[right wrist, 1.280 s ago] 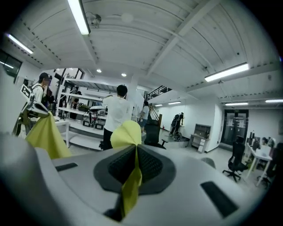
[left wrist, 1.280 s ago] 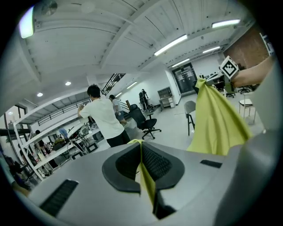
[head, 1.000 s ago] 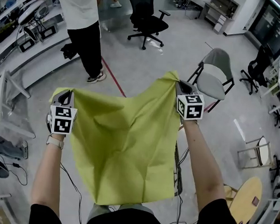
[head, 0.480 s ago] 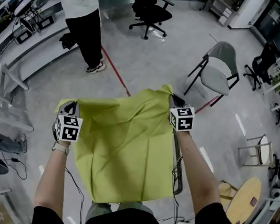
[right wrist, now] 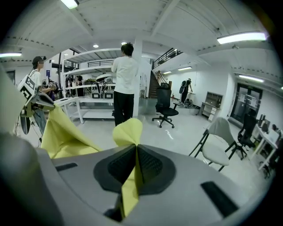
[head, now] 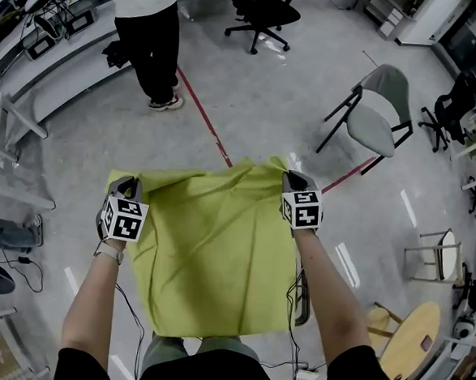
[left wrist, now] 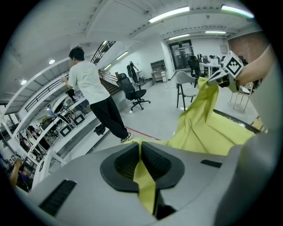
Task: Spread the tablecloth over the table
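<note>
A yellow-green tablecloth (head: 213, 256) is stretched out between my two grippers in the head view and covers whatever lies under it. My left gripper (head: 129, 187) is shut on the cloth's far left corner. My right gripper (head: 290, 179) is shut on the far right corner. In the left gripper view a strip of the tablecloth (left wrist: 145, 183) is pinched between the dark pads (left wrist: 157, 161). The right gripper view shows the cloth corner (right wrist: 128, 132) sticking up out of the closed pads (right wrist: 150, 165). Only a dark table edge (head: 302, 307) shows at the cloth's right side.
A person in a white shirt and black trousers (head: 154, 49) stands ahead on the left by white benches (head: 35, 73). A grey folding chair (head: 373, 113) and a black office chair (head: 263, 12) stand ahead. A red floor line (head: 206, 122) runs between. A round wooden stool (head: 414, 340) is at right.
Both grippers have come down and nearer to me with the cloth. The cloth hung billowing before; now it lies flatter and lower, its far edge pulled straighter.
</note>
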`<state>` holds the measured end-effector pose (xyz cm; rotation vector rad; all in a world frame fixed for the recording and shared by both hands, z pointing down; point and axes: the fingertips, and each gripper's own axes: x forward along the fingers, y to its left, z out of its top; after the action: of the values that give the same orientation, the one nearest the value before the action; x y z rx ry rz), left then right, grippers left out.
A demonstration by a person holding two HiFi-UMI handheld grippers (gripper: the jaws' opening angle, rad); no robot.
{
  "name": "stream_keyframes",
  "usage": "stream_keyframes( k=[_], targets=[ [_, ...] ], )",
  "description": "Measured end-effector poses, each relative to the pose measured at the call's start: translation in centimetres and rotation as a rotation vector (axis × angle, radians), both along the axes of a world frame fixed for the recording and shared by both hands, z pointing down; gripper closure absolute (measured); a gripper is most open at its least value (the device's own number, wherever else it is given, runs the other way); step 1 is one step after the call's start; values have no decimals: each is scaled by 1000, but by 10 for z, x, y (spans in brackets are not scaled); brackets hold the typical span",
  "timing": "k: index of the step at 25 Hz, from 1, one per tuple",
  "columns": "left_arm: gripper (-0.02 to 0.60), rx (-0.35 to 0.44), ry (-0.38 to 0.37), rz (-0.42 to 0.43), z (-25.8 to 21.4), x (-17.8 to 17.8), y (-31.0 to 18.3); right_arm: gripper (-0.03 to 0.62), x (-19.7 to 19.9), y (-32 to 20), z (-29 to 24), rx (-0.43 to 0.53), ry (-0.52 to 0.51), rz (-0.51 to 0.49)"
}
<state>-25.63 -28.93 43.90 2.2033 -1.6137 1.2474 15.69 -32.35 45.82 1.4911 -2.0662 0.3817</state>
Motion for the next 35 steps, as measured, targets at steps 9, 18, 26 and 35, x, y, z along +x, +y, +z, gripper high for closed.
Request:
stream_keyframes(
  k=[9,18,26,35],
  targets=[
    [507,-70,15,-3,35,3,35,578,-5,29,48,-93,13,-12],
    [372,-117,11,8,59,6,86,577,-10,53,69,-133,16,-17],
    [322,-90,-16,-13,51,0,131,577,-12,67,73,-141,28,-27],
    [322,-127,1,-35,58,7,207,577,-7,73,69,-141,33,-41]
  ],
)
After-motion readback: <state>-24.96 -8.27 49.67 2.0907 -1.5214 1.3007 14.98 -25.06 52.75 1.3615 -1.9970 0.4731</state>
